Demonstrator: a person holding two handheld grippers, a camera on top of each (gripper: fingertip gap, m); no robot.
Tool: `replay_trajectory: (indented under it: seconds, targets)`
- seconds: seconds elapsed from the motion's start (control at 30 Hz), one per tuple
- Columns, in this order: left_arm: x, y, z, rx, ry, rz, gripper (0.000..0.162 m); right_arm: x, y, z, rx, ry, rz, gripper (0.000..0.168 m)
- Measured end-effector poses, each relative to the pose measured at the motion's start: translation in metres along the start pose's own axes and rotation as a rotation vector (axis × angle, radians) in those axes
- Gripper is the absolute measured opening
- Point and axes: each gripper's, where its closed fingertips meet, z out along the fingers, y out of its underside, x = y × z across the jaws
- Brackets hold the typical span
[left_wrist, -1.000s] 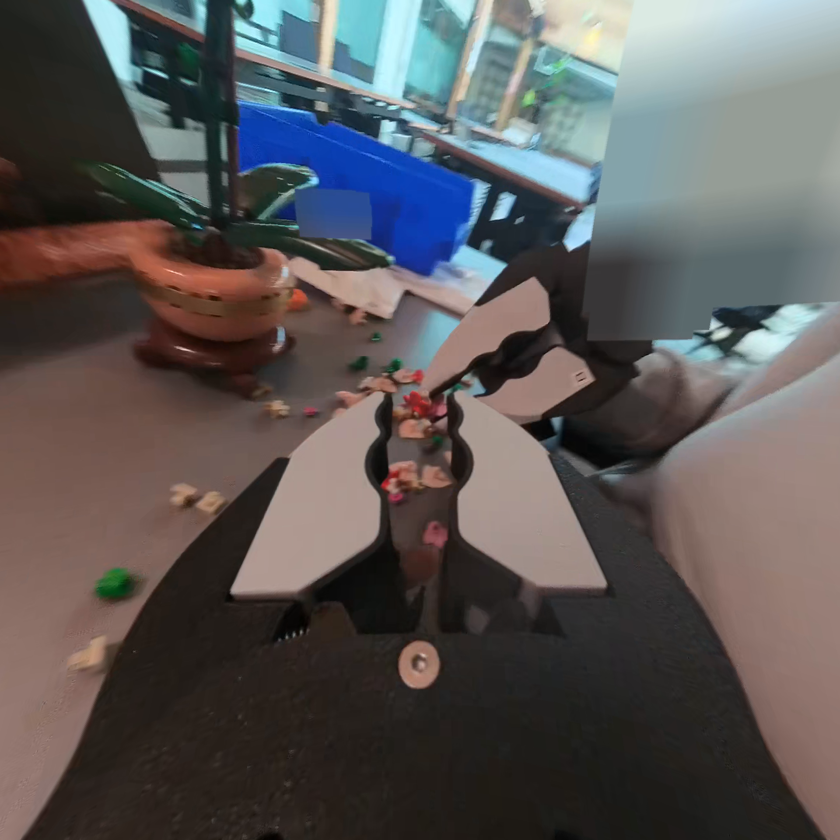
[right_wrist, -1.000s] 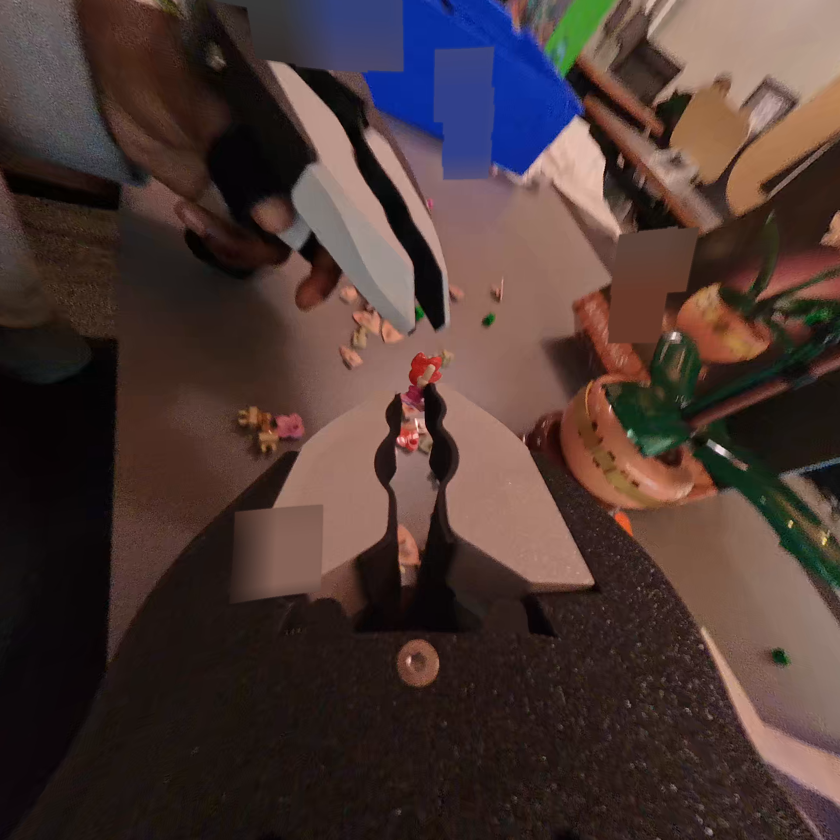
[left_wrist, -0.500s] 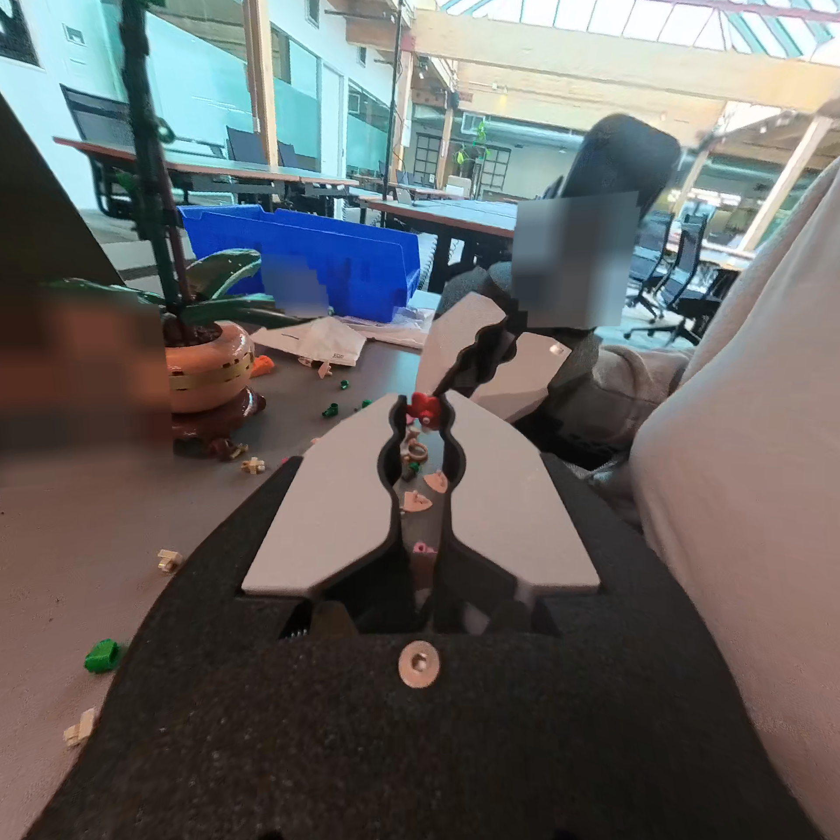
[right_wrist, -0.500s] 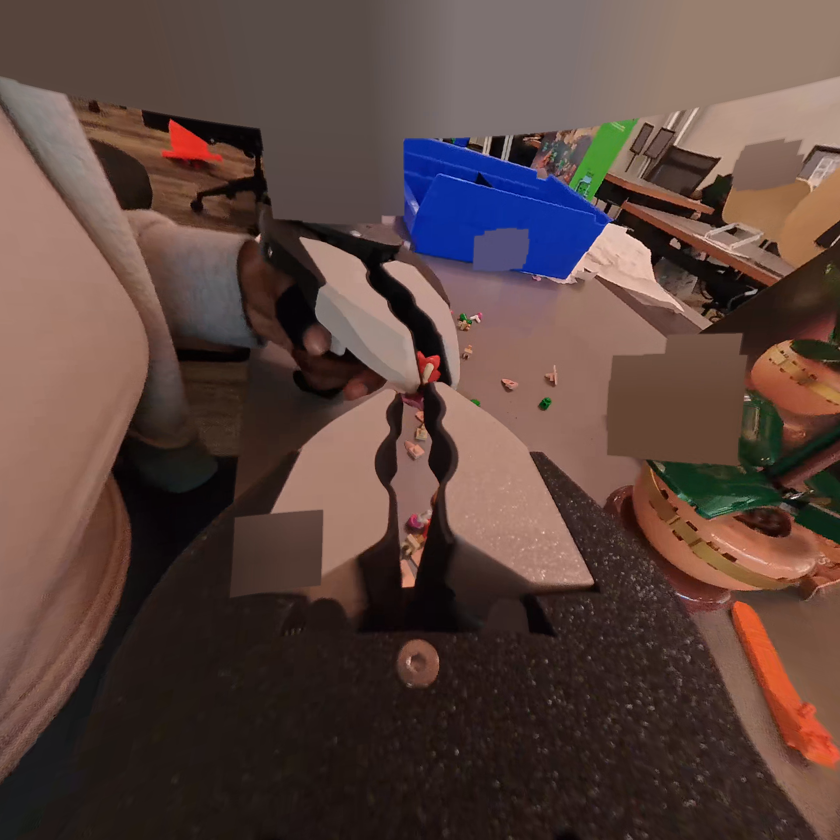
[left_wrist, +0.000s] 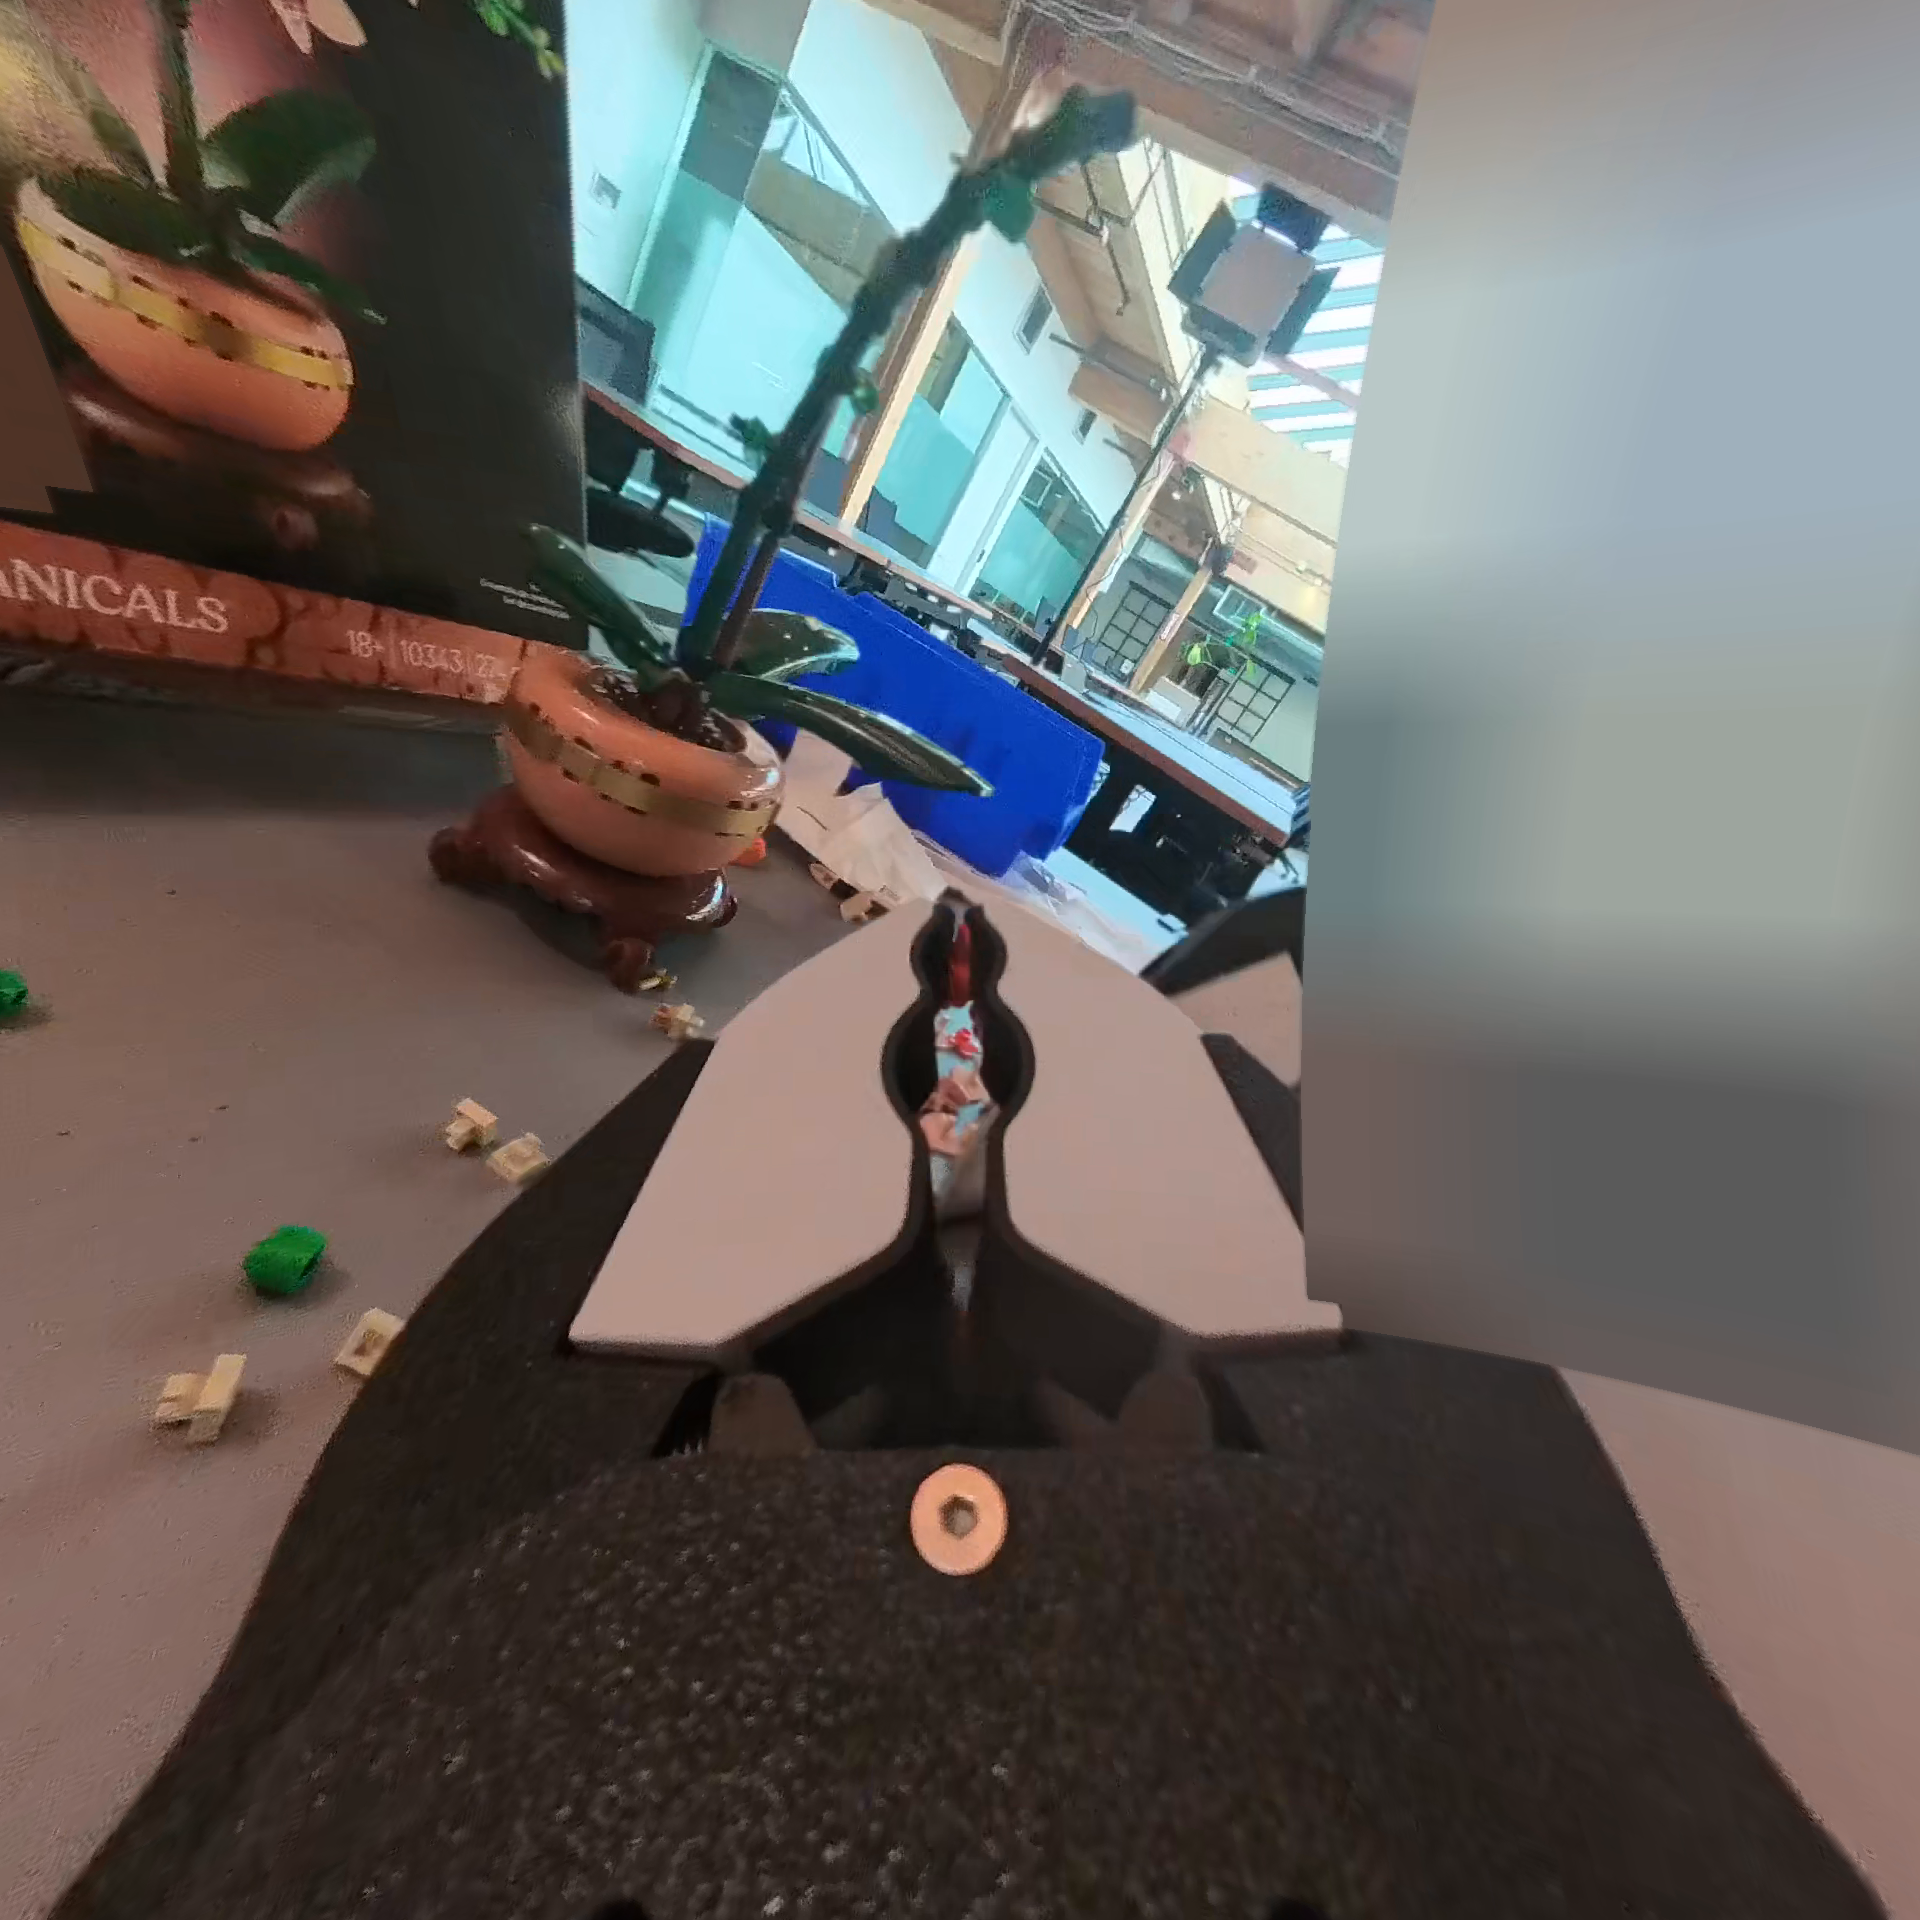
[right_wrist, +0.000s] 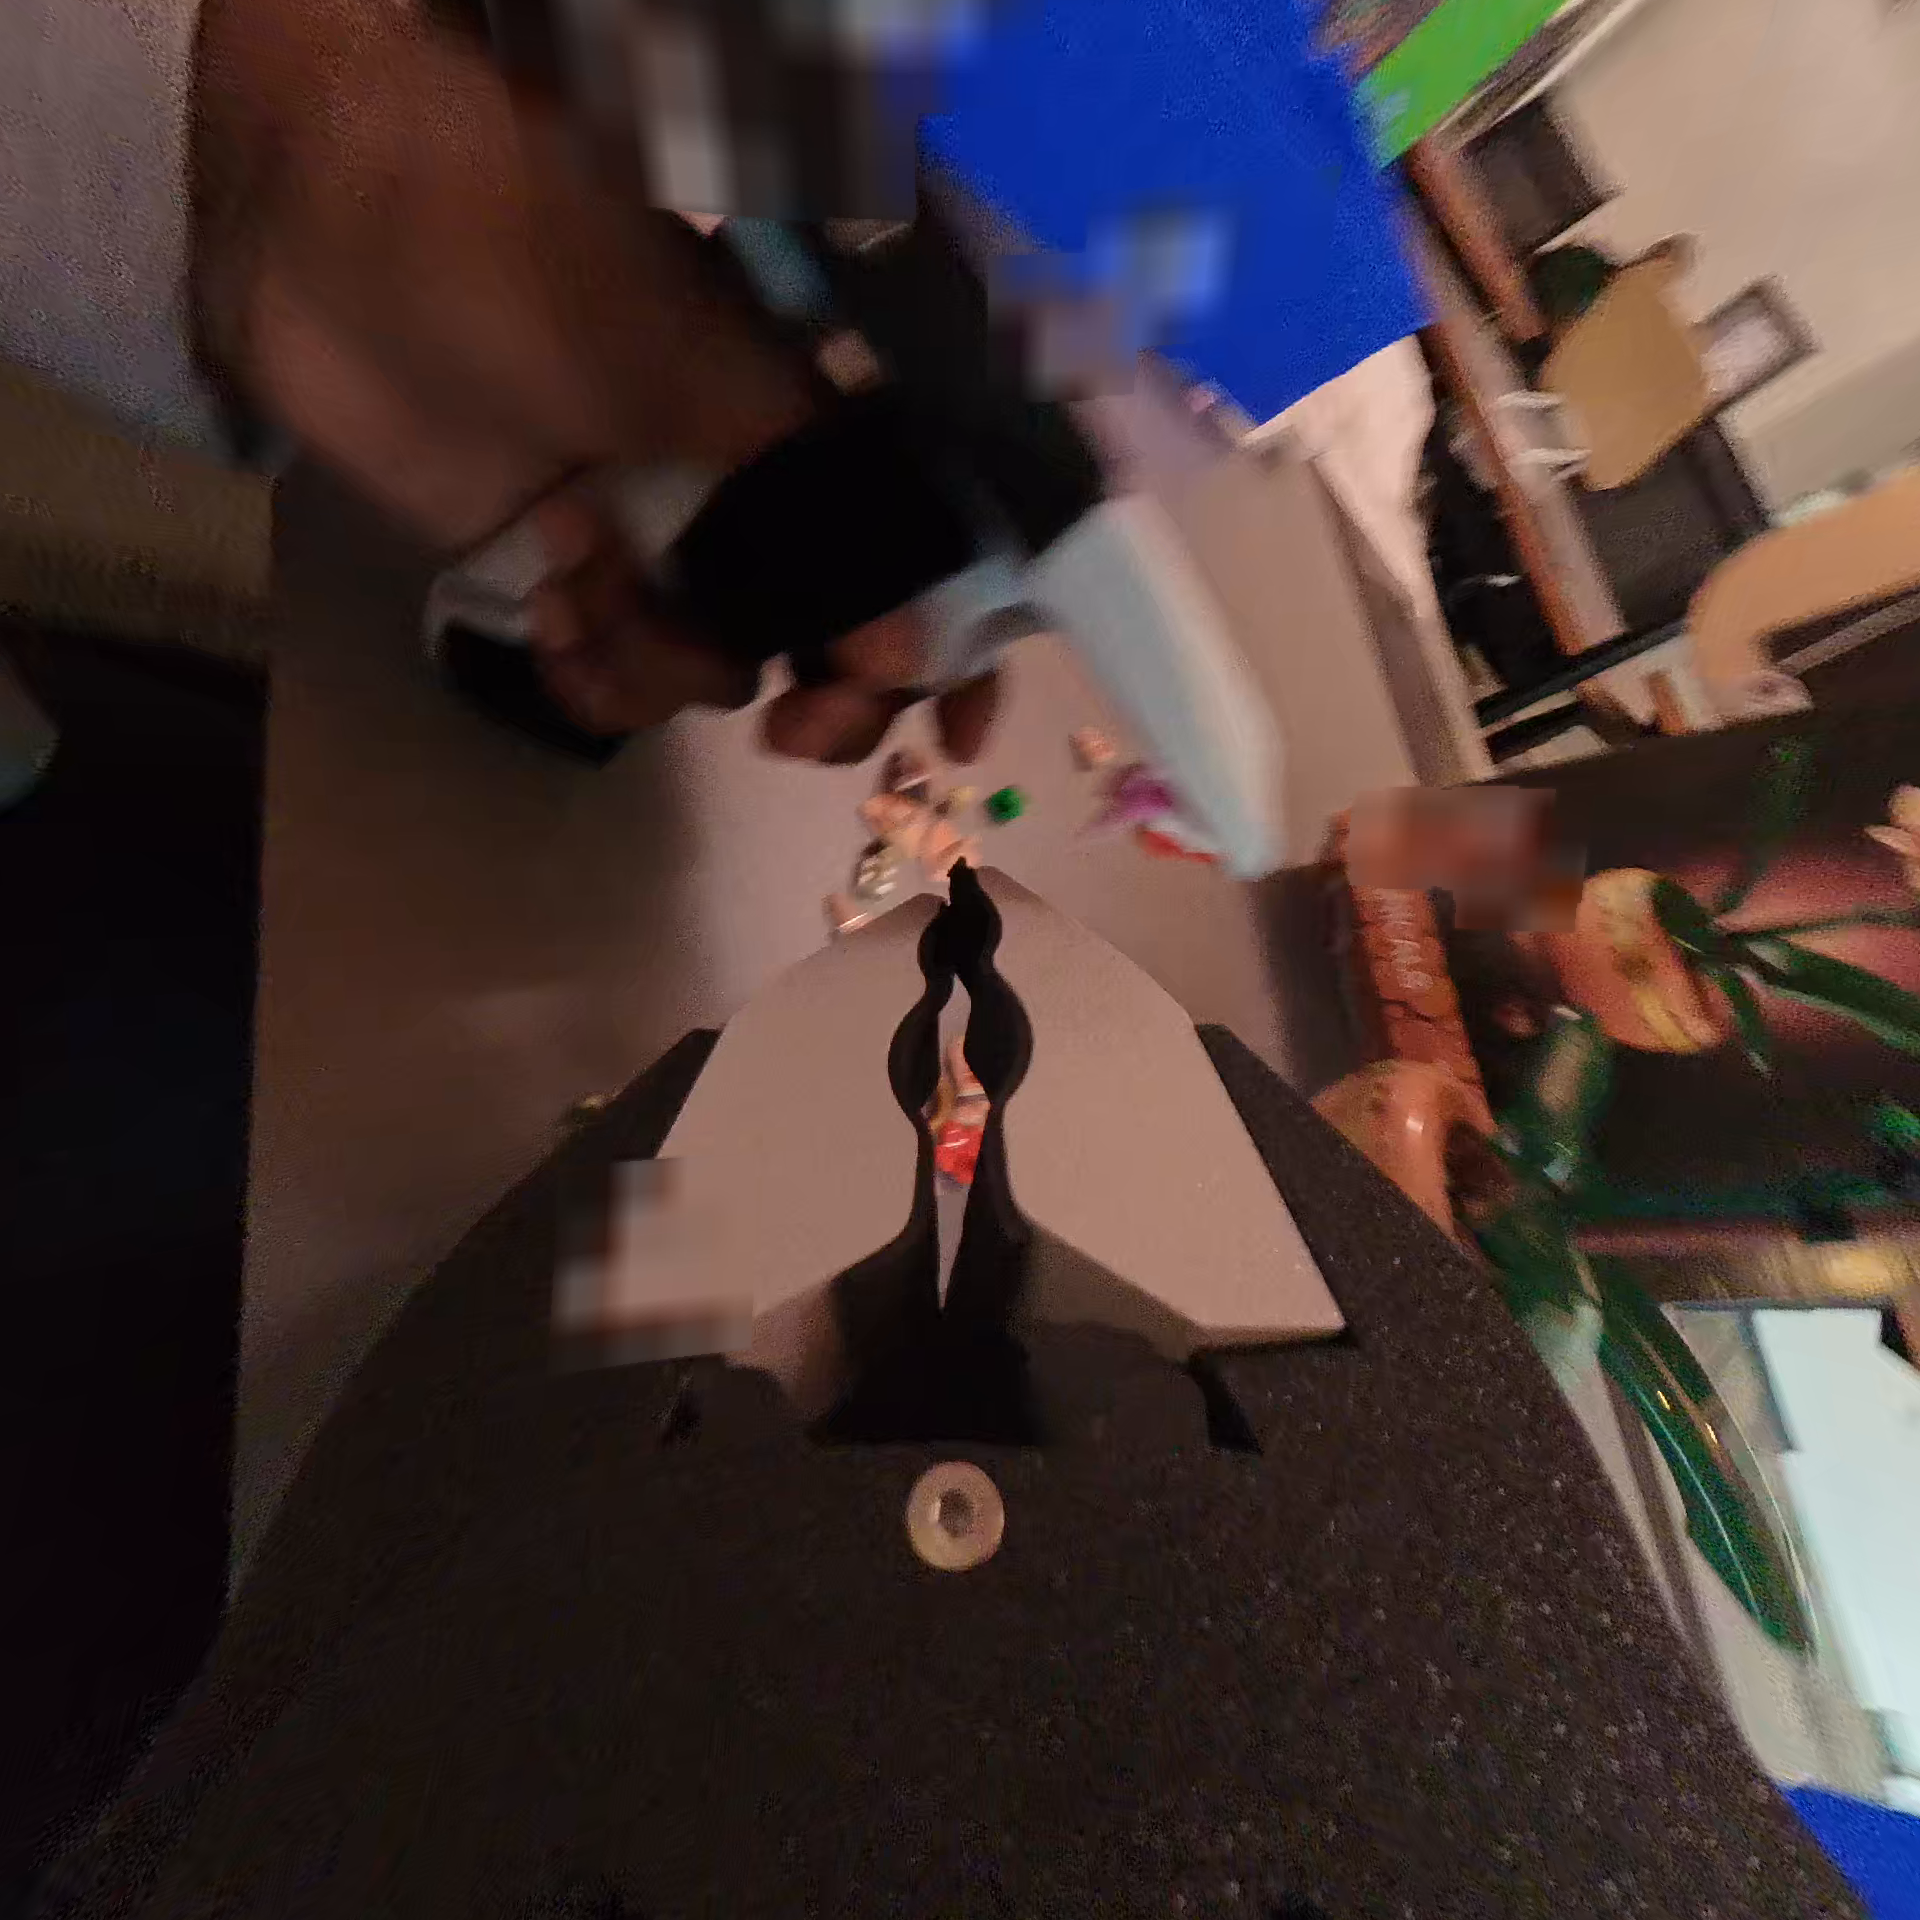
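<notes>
Here, left claw (left_wrist: 957, 928) pinches small red brick piece (left_wrist: 961, 957); right claw (right_wrist: 962, 883) closed, tips empty, view blurred.

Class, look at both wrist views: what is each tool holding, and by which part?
The left tool pinches a small red piece at its tips; which part is gripped cannot be told. The right tool looks shut and empty.
</notes>
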Motion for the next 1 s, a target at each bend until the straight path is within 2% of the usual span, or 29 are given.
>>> replay_trajectory:
  seconds: [0.03,0.13,0.4,0.43,0.5,0.57,0.63,0.67,0.73,0.87,1.0]
  targets:
    - [-0.005,0.0,0.001,-0.006,-0.017,-0.011,0.001,-0.013,0.003,0.008,-0.028,-0.023,-0.08,0.0]
    - [-0.013,-0.001,0.0,-0.009,-0.041,-0.03,0.001,-0.023,0.011,0.019,-0.081,-0.016,-0.169,0.0]
    - [-0.026,-0.018,-0.022,0.092,-0.057,-0.103,0.001,0.009,0.018,0.007,0.019,0.049,0.031,0.0]
    - [-0.026,-0.021,-0.023,0.11,-0.051,-0.118,0.001,0.012,0.02,0.008,0.012,0.046,0.079,0.0]
    - [-0.024,-0.024,-0.025,0.143,-0.028,-0.152,0.001,0.01,0.022,0.01,0.01,-0.028,0.227,0.025]
    - [-0.024,-0.025,-0.026,0.155,-0.016,-0.182,0.001,0.01,0.022,0.01,0.05,-0.079,0.368,0.028]
    - [-0.024,-0.024,-0.026,0.161,-0.017,-0.194,0.001,0.02,0.015,0.005,0.126,-0.049,0.442,0.025]
    - [-0.024,-0.024,-0.026,0.163,-0.024,-0.197,0.001,0.027,0.005,-0.001,0.192,-0.021,0.439,0.015]
    - [-0.022,-0.024,-0.025,0.167,-0.023,-0.208,0.001,0.036,-0.021,-0.012,0.321,0.041,0.374,0.011]
    - [-0.017,-0.022,-0.019,0.175,-0.016,-0.249,0.001,0.035,-0.037,-0.002,0.27,0.111,0.225,0.02]
    - [-0.014,-0.022,-0.017,0.203,-0.021,-0.279,0.001,0.04,-0.042,0.004,0.27,0.166,0.247,0.006]
